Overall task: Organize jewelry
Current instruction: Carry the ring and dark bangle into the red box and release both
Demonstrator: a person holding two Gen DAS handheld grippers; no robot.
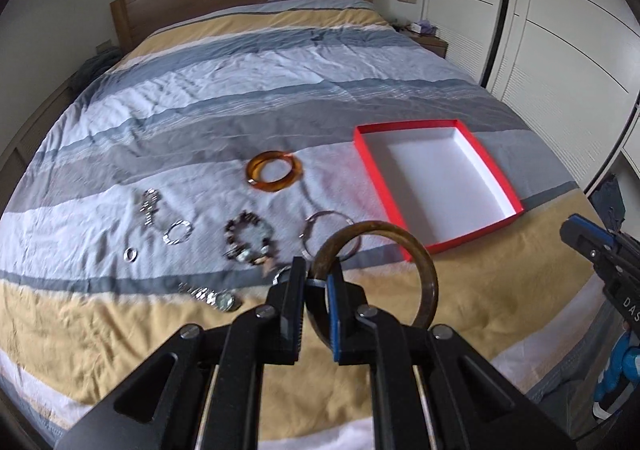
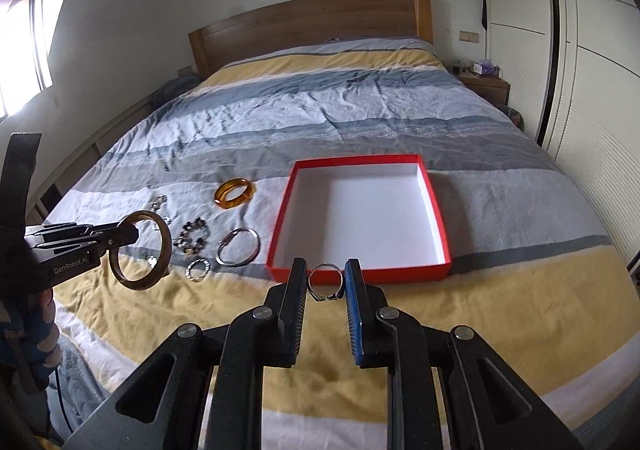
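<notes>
The lower arc of the brown bangle [image 1: 424,270] is hidden behind the left gripper [image 1: 318,278], whose jaws pinch its rim and hold it tilted above the bed [image 1: 240,98], near the front corner of the red box [image 1: 378,170]. The bangle is a thick, smooth, glossy hoop of mottled brown. In the right wrist view the right gripper [image 2: 326,278] has its jaws pressed on either side of a thin silver ring [image 2: 326,282], a fine metal hoop with a small dark setting at its bottom that is too small to make out. It hangs just before the box's near wall. The box is shallow and square, red outside and white inside. On the wrinkled striped duvet lie an amber bangle [image 1: 274,172], translucent and chunky, a beaded bracelet [image 1: 250,240], a thin silver bangle [image 1: 320,230], and small silver pieces blurred beyond telling. The watch [image 1: 216,296] is partly smeared.
</notes>
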